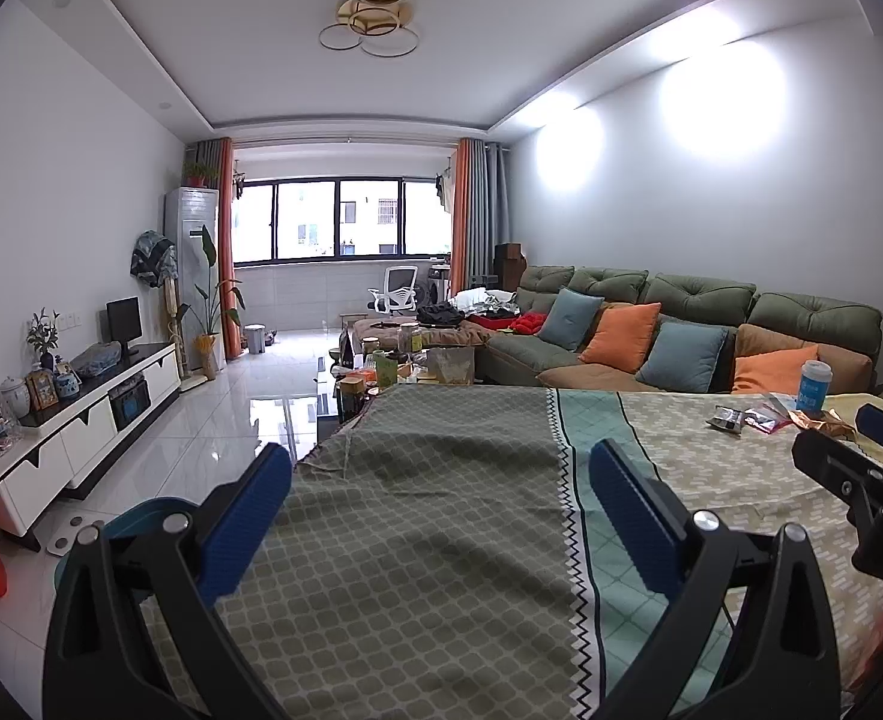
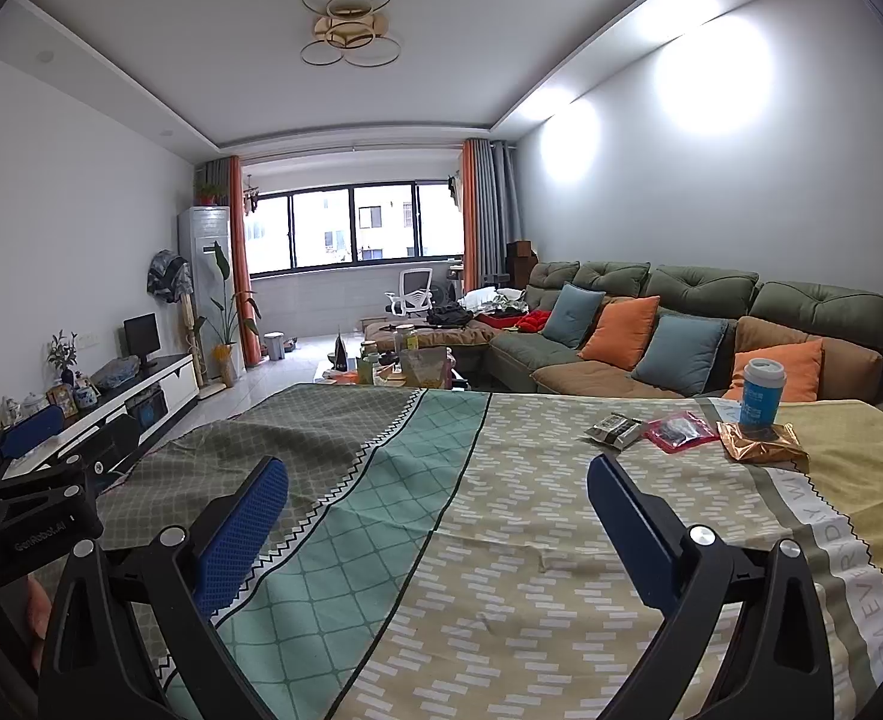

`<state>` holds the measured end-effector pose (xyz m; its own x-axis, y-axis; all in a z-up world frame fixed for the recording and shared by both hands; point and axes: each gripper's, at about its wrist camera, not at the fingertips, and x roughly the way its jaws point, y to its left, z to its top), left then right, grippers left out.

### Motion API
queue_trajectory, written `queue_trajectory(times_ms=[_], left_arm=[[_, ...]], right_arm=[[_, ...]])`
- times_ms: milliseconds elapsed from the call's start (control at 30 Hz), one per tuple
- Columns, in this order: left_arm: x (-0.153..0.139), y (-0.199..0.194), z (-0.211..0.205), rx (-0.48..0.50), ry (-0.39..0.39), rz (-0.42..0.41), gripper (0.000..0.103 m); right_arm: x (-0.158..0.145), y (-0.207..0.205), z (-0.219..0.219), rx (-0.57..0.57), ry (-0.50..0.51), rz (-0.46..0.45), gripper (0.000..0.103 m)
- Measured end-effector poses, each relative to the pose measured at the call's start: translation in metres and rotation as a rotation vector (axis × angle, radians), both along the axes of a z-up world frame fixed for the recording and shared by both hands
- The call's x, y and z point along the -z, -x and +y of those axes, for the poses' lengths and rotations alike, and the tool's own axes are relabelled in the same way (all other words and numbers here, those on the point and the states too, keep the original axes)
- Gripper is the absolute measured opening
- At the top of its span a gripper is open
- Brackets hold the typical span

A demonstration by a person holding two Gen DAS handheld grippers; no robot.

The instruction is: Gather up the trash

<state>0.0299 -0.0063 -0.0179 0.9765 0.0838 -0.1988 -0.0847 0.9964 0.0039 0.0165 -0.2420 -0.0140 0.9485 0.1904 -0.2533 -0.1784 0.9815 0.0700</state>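
near the far right corner of the surface (image 2: 501, 540), which is covered by a patterned cloth (image 2: 381, 510) in green, teal, beige and yellow bands, the trash lies in a small cluster. a grey-black wrapper (image 2: 614, 429) is the leftmost piece; just beside it on the right lies a red-edged clear packet (image 2: 678, 431), and next to that a crumpled copper-gold wrapper (image 2: 762, 444). a blue cup with a white lid (image 2: 759, 390) stands upright at the back edge of the gold wrapper, touching or resting on it. in the left wrist view the same cluster shows at the right, with the grey-black wrapper (image 1: 726, 419) nearest the middle of the surface.

the right gripper (image 2: 438, 516) hovers over the beige band of the cloth, its two blue-padded fingers spread wide with nothing between them, well short of the trash. the left gripper (image 1: 441, 498) hangs over the dark green band toward the left edge of the surface, also wide open and empty. each gripper shows at the margin of the other's view.

beyond the far edge of the surface stands a cluttered low table (image 2: 405, 360), and a green sofa (image 2: 705, 294) with orange and blue cushions runs along the right wall.
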Motion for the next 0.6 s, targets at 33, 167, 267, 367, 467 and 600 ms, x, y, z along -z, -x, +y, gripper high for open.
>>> queue_trajectory(times_ms=[33,167,267,367,467,600], left_arm=[[0.0001,0.0000,0.0000,-0.001,0.000,0.000,0.100],[0.0013,-0.0005,0.0003,-0.002,0.003,0.003,0.100],[0.0022,-0.0003,0.0002,-0.004,0.001,0.006,0.100],[0.0026,0.0005,-0.0001,-0.005,-0.003,0.006,0.100],[0.0027,-0.0002,-0.0007,-0.006,-0.005,0.007,0.100],[0.0024,-0.0015,-0.0023,0.009,-0.009,0.009,0.099]], right_arm=[[-0.0001,-0.0001,-0.0001,-0.001,-0.001,0.000,0.099],[-0.0002,-0.0003,-0.0003,0.000,-0.002,-0.001,0.099],[0.0000,-0.0003,-0.0002,0.000,-0.001,0.001,0.099],[-0.0003,-0.0010,-0.0005,-0.002,-0.005,0.002,0.099],[-0.0001,-0.0008,-0.0006,-0.001,-0.001,0.000,0.099],[-0.0007,-0.0014,-0.0011,-0.002,-0.005,0.002,0.099]])
